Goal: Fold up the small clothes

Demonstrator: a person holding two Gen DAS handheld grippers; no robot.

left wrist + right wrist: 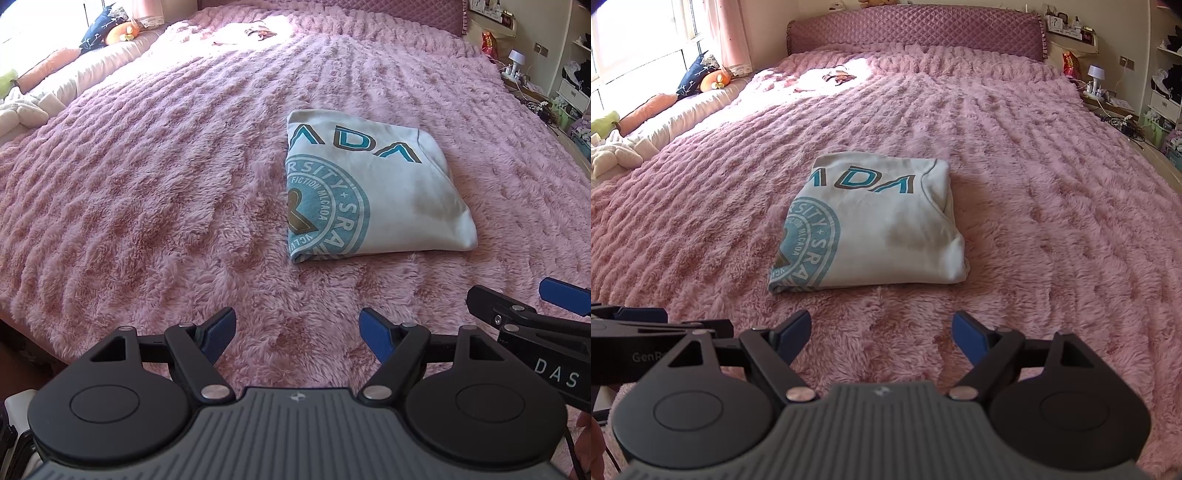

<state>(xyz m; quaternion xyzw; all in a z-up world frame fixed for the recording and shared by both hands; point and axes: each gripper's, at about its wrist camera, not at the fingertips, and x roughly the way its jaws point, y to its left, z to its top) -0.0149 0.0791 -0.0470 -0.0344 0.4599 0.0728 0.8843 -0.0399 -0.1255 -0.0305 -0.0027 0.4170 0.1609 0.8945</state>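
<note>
A white T-shirt with a teal round print lies folded into a compact rectangle on the pink fluffy bedspread. In the right wrist view the same folded T-shirt sits straight ahead. My left gripper is open over the blanket, short of the shirt's near edge, with nothing between its blue pads. My right gripper is open too, also nearer than the shirt and empty. The right gripper's fingers show at the right edge of the left wrist view. The left gripper's fingers show at the left edge of the right wrist view.
Pillows and soft toys line the window side at the left. A small dark item lies in the sunlit patch near the padded headboard. A cluttered bedside table and shelves stand at the right.
</note>
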